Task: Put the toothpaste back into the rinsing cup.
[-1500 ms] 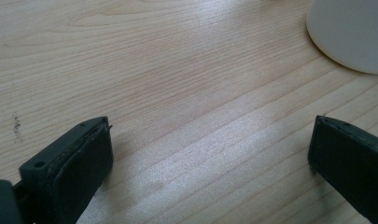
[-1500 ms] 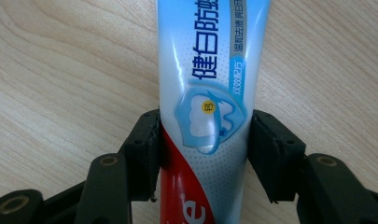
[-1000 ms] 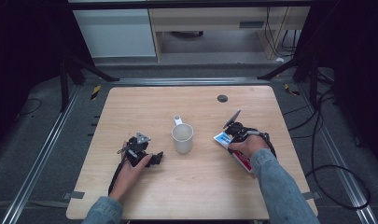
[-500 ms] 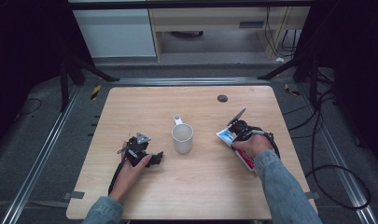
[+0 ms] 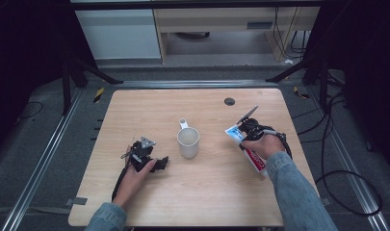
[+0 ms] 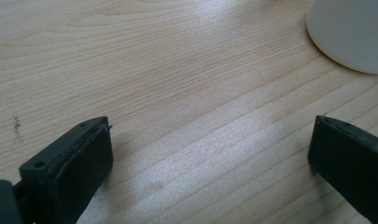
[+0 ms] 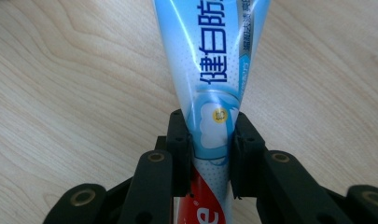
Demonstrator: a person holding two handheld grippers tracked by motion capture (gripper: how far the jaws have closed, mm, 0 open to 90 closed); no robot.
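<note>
Looks like a lab recording bay: pale wooden table (image 5: 197,192) on grey carpet between metal floor rails (image 5: 36,168), black cables (image 5: 327,159) trailing (dark surroundings).

We lose the toothpaste tube (image 7: 214,70) past the top edge, its cap end behind the jaws; the cup (image 6: 352,32) is clipped upper right.

The right gripper (image 7: 210,140) finished clamping down on the toothpaste tube (image 7: 214,70) and lifted its blue end a bit off the tabletop (image 5: 149,106).
</note>
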